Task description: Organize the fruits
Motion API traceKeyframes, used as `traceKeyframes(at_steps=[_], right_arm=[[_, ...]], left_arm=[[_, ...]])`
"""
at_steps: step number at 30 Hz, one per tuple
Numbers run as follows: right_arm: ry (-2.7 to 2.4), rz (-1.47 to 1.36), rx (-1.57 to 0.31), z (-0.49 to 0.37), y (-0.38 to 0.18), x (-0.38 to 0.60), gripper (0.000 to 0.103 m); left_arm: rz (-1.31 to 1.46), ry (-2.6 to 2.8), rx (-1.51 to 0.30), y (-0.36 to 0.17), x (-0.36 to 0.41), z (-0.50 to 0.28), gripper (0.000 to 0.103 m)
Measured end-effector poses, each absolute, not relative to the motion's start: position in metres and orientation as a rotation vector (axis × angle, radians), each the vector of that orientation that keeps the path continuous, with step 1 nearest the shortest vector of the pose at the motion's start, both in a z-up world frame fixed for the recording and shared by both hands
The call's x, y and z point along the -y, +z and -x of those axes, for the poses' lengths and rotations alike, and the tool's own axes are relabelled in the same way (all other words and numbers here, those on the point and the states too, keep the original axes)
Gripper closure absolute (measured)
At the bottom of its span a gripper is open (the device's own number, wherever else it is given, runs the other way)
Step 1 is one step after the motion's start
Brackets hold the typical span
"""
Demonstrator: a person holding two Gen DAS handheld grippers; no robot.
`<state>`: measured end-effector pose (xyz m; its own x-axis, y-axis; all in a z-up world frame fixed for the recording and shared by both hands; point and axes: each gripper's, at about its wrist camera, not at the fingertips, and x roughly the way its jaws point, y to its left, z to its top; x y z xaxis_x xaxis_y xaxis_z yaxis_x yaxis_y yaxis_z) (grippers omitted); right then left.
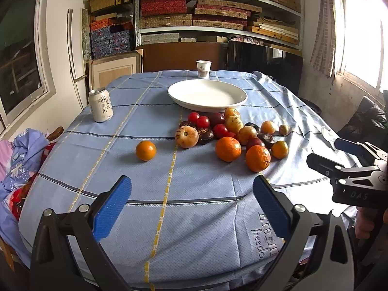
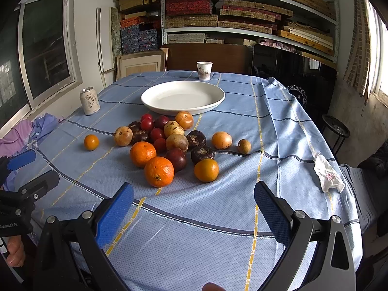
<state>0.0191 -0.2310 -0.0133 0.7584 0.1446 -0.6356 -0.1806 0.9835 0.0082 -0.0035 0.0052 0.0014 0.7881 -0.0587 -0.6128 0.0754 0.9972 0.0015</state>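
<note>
Both tools empty, fruit not yet in the plate.

My left gripper (image 1: 191, 203) and right gripper (image 2: 194, 208) hover with jaws wide apart, holding nothing. The fruits (image 2: 167, 145) lie clustered on the desk (image 2: 242, 126) just before the empty white plate (image 2: 183, 98). I'd take the nearest orange (image 2: 159, 171) first, closing gently across its middle so its neighbours don't roll.

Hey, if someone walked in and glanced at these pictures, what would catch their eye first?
Probably the fruit pile mid-table: oranges, red tomatoes and dark plums clustered just in front of an empty white plate. One small orange sits apart to the left, toward a white can. Both tongs, left and right, hang open over the blue cloth.
</note>
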Motion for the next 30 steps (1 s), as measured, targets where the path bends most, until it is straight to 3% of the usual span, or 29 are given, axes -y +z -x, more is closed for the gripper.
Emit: traceKeyframes(at_steps=[30], right_arm=[[0.192,0.053,-0.698,-0.0215,-0.0138,0.2261,0.004]], left_arm=[[-0.004,-0.066,-0.68,-0.0067,-0.0053,0.001,0.005]])
